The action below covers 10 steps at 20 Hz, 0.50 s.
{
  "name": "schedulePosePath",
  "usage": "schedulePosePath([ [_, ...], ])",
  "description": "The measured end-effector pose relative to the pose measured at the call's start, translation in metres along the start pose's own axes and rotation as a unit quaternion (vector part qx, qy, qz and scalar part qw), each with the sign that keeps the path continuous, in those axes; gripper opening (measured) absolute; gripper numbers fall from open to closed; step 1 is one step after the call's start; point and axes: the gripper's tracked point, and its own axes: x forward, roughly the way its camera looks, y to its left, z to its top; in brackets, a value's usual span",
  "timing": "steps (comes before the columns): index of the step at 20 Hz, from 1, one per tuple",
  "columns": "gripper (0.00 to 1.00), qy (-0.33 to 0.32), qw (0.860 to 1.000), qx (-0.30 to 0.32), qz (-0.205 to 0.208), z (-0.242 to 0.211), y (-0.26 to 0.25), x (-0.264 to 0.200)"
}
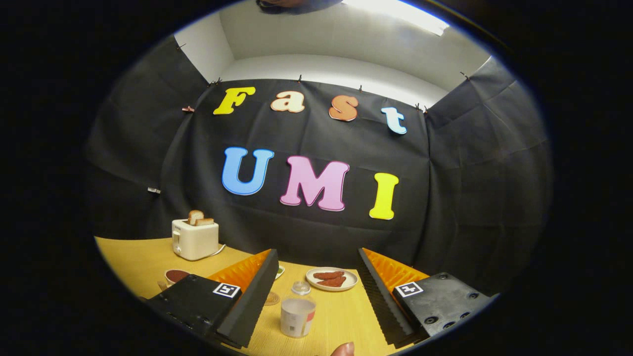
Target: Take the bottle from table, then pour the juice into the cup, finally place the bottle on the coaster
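Wood-grain yellow surface spreads below the black cloth wall. Claw is released, its ridged, wedge-shaped fingers spread wide with nothing gripped. A boxy cream toaster with two bread slices stands well beyond the left finger. A round white plate carries reddish-brown pieces beyond the fingers. Between the fingers stands the translucent plastic bottle, upright with a domed clear cap. A fingertip shows nearest, just before the bottle.
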Motion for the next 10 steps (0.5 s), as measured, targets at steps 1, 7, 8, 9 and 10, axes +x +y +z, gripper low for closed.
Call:
schedulePosePath([
  [1,0.97,0.008,1.0,0.004,0.001,-0.017,0.005,0.002],
  [7,0.97,0.037,0.999,0.012,-0.015,-0.095,0.021,0.016],
  [8,0.97,0.039,0.999,0.011,-0.018,-0.105,0.022,0.02],
  [9,0.97,0.042,0.999,0.013,-0.021,-0.113,0.022,0.022],
  [10,0.97,0.044,0.999,0.015,-0.024,-0.12,0.023,0.025],
])
